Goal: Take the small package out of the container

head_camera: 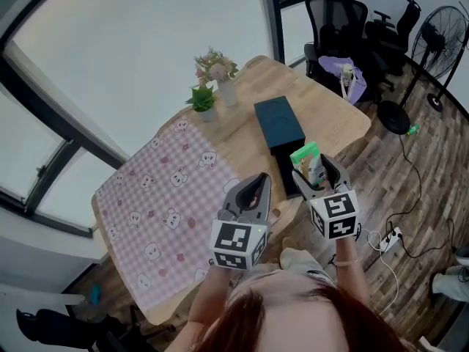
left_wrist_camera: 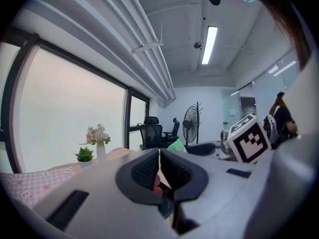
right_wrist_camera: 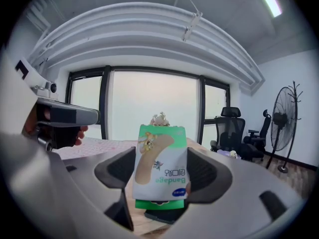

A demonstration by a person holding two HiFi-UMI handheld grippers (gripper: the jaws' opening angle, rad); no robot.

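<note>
Two pads of the right claw (head_camera: 321, 176) are clamped on the flat sides of the package (right_wrist_camera: 159, 158). It is a thin, glossy green-and-white sachet, standing upright with its long axis along the jaws. It seems to hang clear above the near end of the container (head_camera: 278, 127), a long, dark, matte box lying near-to-far on the wooden surface (head_camera: 242, 149). By that, the package is out and only setting it down remains. The left claw (left_wrist_camera: 159, 169), just left, is closed on nothing.
</note>
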